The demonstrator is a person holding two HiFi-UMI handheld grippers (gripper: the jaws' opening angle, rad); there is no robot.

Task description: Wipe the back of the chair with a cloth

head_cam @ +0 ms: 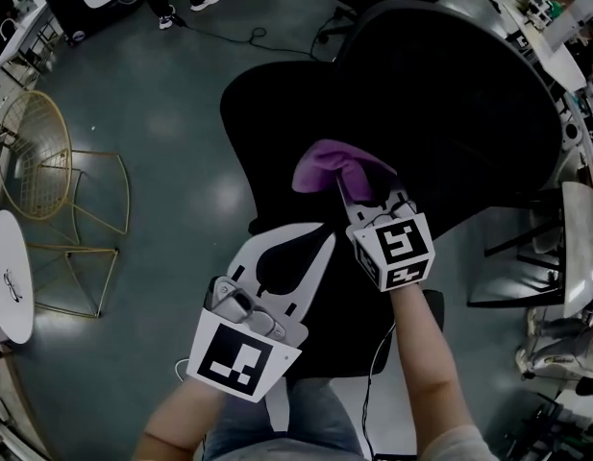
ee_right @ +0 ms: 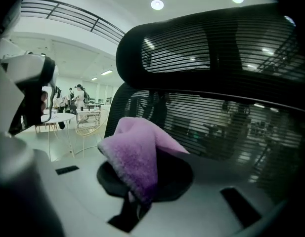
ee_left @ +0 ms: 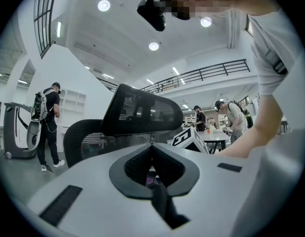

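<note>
Both sets of fingers are closed: right gripper point(head_cam: 371, 206) clamps purple cloth point(head_cam: 333, 167), left gripper point(head_cam: 318, 238) empty.

My head view is dim: the floor point(head_cam: 171, 123) returns only pale smears of overhead light, and the edges bend and fall to black. Both gripper views are brighter, lit by round ceiling lights point(ee_left: 104, 5) that flare white. The chair back point(ee_right: 206, 48) reads as a backlit silhouette. Close to the lens, the cloth point(ee_right: 137, 162) looks soft.
</note>
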